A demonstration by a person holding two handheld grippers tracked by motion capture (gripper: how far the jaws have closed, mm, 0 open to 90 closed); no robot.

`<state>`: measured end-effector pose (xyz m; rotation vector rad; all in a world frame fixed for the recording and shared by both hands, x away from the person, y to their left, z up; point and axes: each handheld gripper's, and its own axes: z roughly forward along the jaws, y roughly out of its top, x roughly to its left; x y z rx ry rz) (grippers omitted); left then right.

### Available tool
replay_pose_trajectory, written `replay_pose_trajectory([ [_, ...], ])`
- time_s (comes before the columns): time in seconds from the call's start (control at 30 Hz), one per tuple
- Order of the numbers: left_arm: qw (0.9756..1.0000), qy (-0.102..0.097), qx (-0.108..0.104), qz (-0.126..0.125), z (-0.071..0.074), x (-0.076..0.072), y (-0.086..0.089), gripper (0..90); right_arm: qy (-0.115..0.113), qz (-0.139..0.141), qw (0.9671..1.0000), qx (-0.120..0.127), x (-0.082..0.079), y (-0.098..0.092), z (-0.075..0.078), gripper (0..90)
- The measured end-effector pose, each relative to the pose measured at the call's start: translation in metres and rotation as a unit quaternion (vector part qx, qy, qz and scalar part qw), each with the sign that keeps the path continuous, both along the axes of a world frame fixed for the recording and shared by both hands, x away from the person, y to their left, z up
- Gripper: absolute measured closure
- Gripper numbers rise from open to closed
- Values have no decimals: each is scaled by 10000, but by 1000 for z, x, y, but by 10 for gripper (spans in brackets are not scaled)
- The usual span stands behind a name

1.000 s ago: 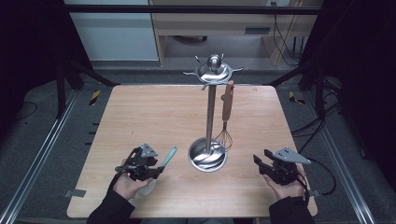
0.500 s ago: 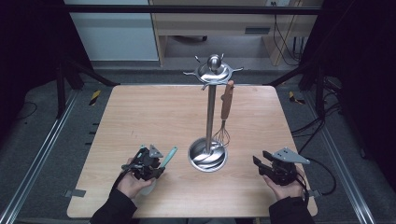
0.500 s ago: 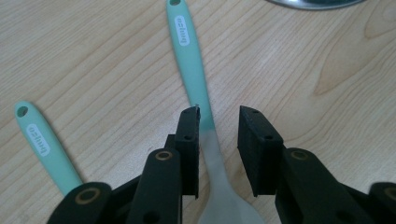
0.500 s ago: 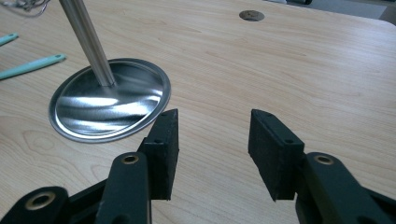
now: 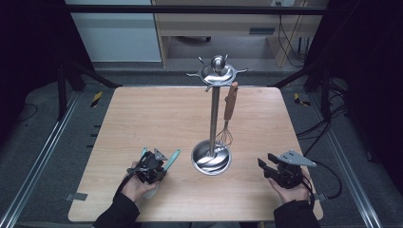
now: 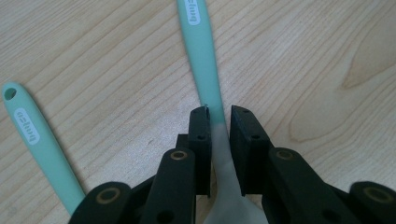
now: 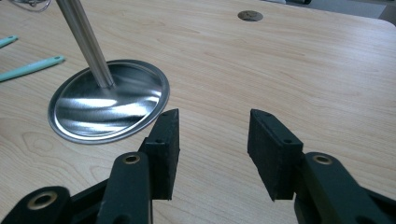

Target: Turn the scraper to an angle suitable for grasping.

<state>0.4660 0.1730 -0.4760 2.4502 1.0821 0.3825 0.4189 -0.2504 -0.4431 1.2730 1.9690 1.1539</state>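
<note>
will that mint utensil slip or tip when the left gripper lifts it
The mint utensil looks smooth, so it may slip. The left gripper has just been closing on its neck, where handle meets pale head; it should lift fairly balanced. It probably weighs little.

High view overhead, facing forward; tongs views close (share table (image 5: 142,114)).

white oval brand marks | both mint utensil handles (image 6: 201,56) (image 6: 35,135) | lettering unreadable
</note>
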Motion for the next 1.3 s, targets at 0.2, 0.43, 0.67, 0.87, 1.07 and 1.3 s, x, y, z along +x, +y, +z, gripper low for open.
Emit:
replay_pose_trajectory([
  [0.2,9995,121,-155,255,0,1,1,797,-18,-1,10000,-6,0,0,0,542],
  [0.43,9975,93,-313,634,-1,4,5,805,-12,1,10000,3,0,0,0,542],
  [0.67,9968,-11,-355,717,-3,4,11,788,-11,2,10000,9,0,0,0,539],
  [0.87,9970,-30,-339,692,-3,2,13,738,-28,-3,10000,10,0,-1,0,539],
  [1.07,9970,76,-349,683,-2,1,14,767,-16,-1,10000,19,-1,-1,0,539],
  [1.3,9967,153,-297,735,-1,2,12,794,-10,-14,10000,27,0,-1,0,539],
])
